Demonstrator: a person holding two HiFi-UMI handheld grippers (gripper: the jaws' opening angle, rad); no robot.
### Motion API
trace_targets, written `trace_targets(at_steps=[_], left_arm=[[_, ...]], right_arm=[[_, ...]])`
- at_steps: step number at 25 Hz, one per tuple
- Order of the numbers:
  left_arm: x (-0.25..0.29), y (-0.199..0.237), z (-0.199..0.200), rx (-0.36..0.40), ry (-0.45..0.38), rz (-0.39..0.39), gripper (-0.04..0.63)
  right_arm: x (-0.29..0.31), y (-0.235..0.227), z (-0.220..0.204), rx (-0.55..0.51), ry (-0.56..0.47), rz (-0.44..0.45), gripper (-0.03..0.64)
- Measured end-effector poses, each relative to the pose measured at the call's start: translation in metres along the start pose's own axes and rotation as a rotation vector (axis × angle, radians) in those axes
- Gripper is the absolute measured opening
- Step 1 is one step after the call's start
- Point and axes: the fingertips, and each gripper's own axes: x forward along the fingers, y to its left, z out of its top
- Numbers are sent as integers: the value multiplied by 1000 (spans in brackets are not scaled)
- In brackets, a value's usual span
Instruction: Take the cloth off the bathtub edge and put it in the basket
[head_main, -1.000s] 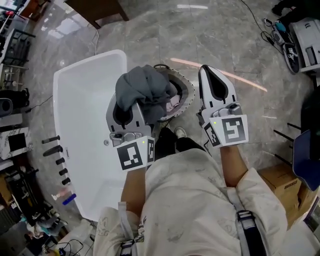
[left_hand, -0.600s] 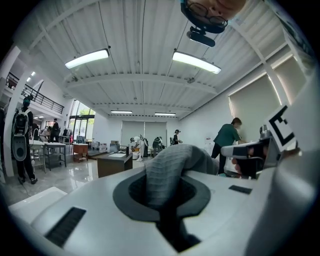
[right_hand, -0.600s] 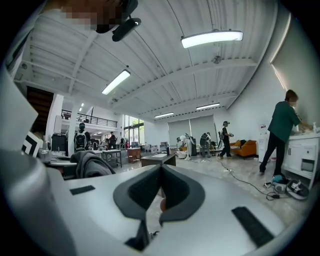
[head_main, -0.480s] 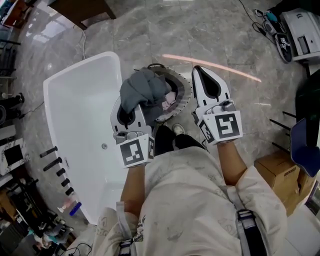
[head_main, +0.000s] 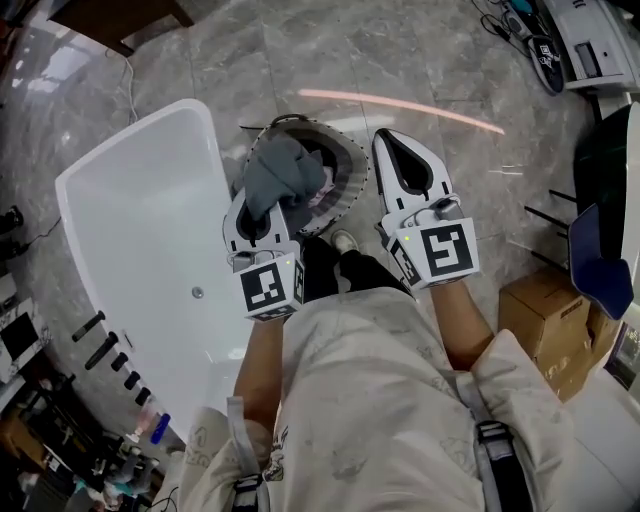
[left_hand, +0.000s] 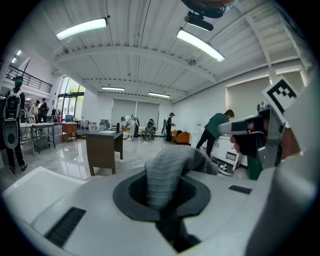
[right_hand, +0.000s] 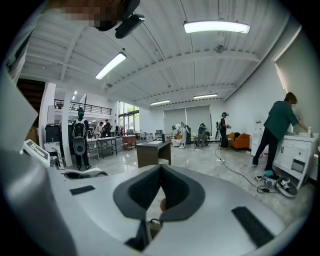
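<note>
Marble floor all round, white bathtub on the left, basket just beside its rim. Left gripper had its fingers pinched narrow on the grey cloth, which bunched up and flopped forward off the tips, right over the basket's near-left side. So the drop spot was straight ahead and below, I'd say. Right gripper sat by the basket's right rim, fingers together, nothing in them.

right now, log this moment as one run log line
left gripper: shut on grey cloth | grey cloth: over basket, not released | right gripper: shut, empty | basket: on floor beside bathtub
</note>
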Motion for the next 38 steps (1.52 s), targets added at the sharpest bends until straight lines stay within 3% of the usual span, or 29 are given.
trace_targets(at_steps=[17,26,32,38], left_arm=[[70,3,-153,-69,358,-90,38],[99,-3,-261,-87,580,-108,38],[101,-8,-322,-154,749,-83,38],[95,-11,-363,-141,926,-60,38]], right_arm=[[15,-16,-44,36,107,-76,-12],[14,-17,-64,39,156,-79,-12],[9,-19,-72,40,177,-85,-12],[7,-16,-78,39,197,-72,-12]])
